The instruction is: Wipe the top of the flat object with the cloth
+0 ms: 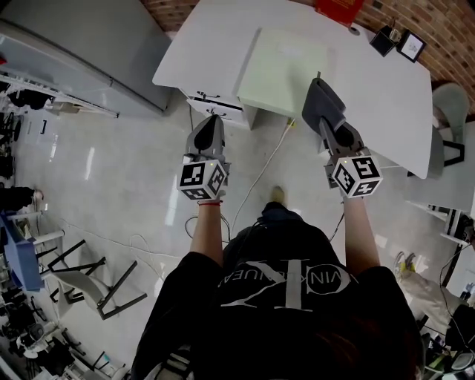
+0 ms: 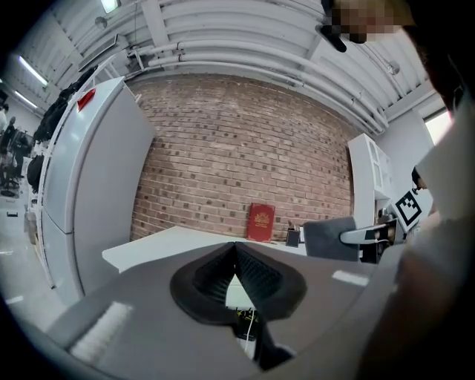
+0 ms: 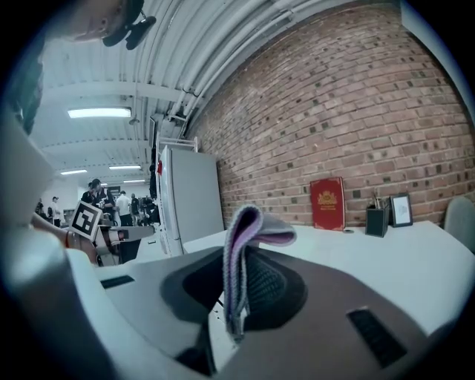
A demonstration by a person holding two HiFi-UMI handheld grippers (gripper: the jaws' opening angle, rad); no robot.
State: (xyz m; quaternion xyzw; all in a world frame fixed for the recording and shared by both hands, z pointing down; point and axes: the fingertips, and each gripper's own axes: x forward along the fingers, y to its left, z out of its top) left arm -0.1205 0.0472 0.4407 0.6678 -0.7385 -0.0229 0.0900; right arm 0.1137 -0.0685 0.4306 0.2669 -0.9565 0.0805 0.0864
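Lilac cloth (image 3: 252, 225) in right tool (image 3: 236, 278), board (image 1: 286, 70) overhead

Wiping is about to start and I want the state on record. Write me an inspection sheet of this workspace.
Surface: white table, no marks seen.
Job's things: pale green flat panel lies on the table; grey cloth is in the right gripper.
Clutter: red book, pen holder, small frame at the far edge by the wall.
Grippers: left gripper jaws together, empty; right gripper jaws shut on the cloth.
Cables: light cable trails across the floor from under the table.
Surroundings: brick wall, white fridge, chair beside the table.
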